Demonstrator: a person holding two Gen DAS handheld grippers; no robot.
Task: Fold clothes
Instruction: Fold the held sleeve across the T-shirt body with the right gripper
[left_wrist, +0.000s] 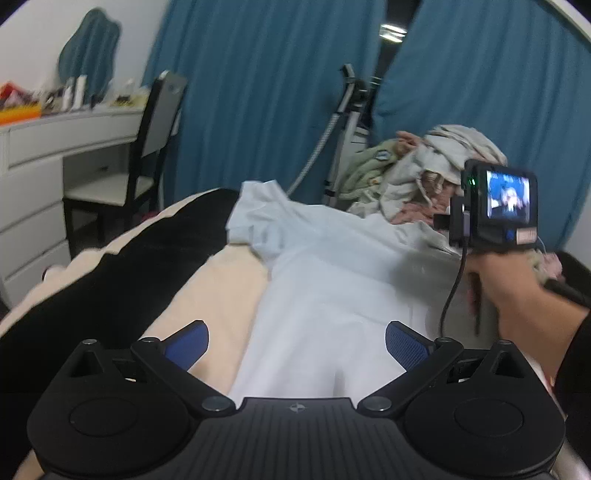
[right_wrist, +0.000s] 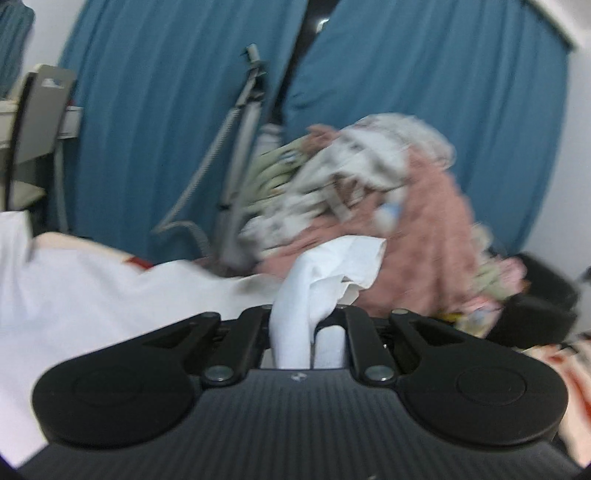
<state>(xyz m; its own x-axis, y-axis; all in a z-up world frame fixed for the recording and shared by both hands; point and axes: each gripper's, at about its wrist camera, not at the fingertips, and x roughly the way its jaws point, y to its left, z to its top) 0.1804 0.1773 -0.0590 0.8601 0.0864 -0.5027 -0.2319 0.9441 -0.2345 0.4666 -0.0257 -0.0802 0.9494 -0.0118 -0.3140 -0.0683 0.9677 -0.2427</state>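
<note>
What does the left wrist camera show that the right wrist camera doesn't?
Only the left wrist view shows the left gripper, open and empty above the white cotton garment, the white dresser with drawers, the black blanket, and the person's hand holding the right device. Only the right wrist view shows the right gripper shut on a bunched fold of that garment, and how much pink fabric is in the heap. Both show the teal curtains, the unfolded clothes pile and the grey chair.
</note>
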